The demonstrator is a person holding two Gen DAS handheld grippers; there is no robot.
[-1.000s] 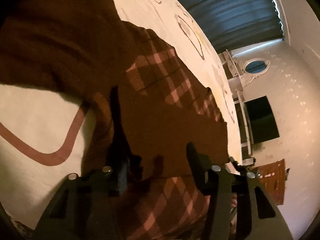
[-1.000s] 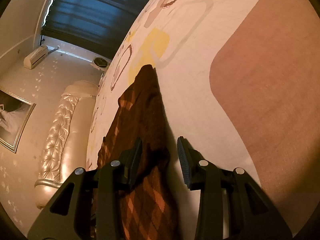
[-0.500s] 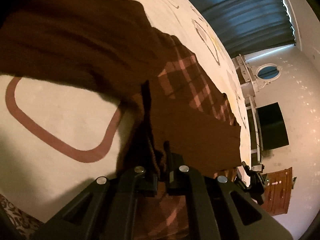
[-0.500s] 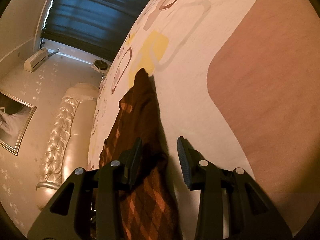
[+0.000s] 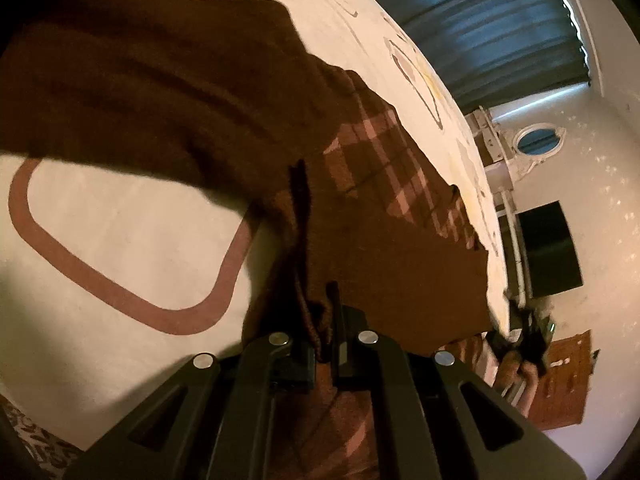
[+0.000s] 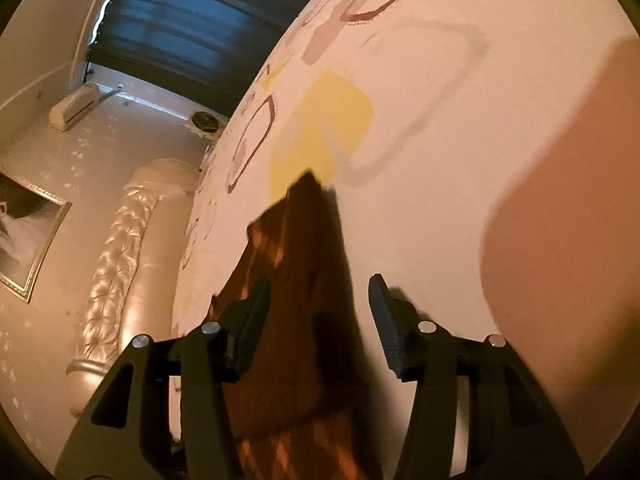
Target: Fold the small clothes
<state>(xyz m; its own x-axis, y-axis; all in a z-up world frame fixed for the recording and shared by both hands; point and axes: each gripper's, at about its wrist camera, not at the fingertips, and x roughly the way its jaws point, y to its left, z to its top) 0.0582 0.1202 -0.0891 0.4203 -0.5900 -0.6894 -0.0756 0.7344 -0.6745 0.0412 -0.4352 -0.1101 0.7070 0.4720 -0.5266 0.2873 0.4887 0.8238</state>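
A brown knitted garment (image 5: 380, 248) with an argyle check lies on the patterned bed sheet (image 5: 120, 240), one plain brown part folded over the checks. My left gripper (image 5: 322, 340) is shut on a bunched edge of this cloth at its near side. In the right wrist view the same garment (image 6: 304, 240) runs as a narrow strip away from me. My right gripper (image 6: 318, 292) straddles it with the jaws opening; the cloth lies between the fingers and the pads stand apart from it.
A tufted pearl headboard (image 6: 116, 264) borders the bed on the left. Dark curtains (image 6: 180, 40), an air conditioner (image 6: 76, 108) and a framed picture (image 6: 28, 232) are on the walls. A dark screen (image 5: 548, 248) stands beyond the bed's far side.
My left gripper went from open to shut on the garment's edge and has stayed so. My right gripper's jaws have widened and it has shifted along the cloth strip.
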